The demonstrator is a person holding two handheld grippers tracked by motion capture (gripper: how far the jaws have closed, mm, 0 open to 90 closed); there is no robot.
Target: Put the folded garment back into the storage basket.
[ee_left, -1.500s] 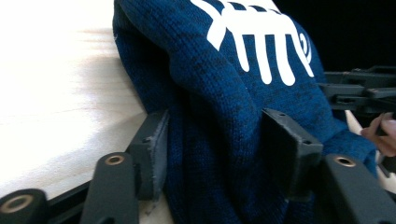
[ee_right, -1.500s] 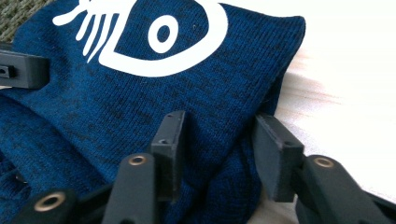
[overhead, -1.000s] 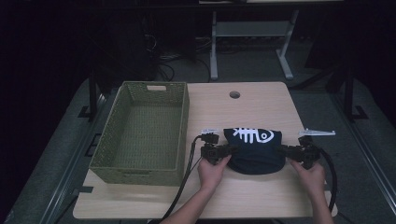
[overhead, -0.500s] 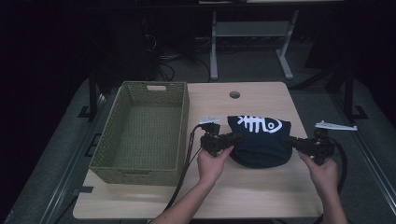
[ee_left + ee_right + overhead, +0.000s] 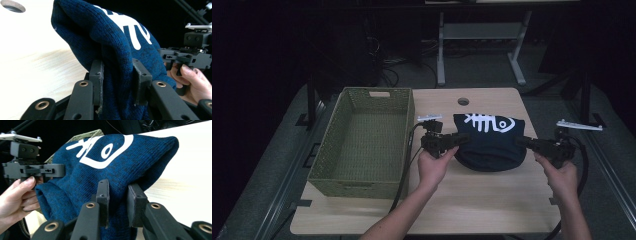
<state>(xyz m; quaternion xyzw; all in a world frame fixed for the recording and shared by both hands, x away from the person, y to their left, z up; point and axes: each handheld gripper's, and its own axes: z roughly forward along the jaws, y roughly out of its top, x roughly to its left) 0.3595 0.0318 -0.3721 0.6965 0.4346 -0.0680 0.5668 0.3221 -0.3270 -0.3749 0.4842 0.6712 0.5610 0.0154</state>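
Above the table (image 5: pixel 492 195), two grippers' fingers grasp one navy sweater (image 5: pixel 489 145); one basket (image 5: pixel 362 145), seemingly empty.

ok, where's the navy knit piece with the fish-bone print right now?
High view: the navy knit garment is over the right half of the table, clamped between the left gripper and right gripper, just right of the green woven basket.

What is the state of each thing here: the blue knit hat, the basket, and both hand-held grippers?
Blue knit hat: held at both ends, its lower edge hangs near the table.
Basket: upright on the table, nothing inside.
Left hand-held gripper: shut on the hat's fabric.
Right hand-held gripper: shut on the hat's fabric at the other end.
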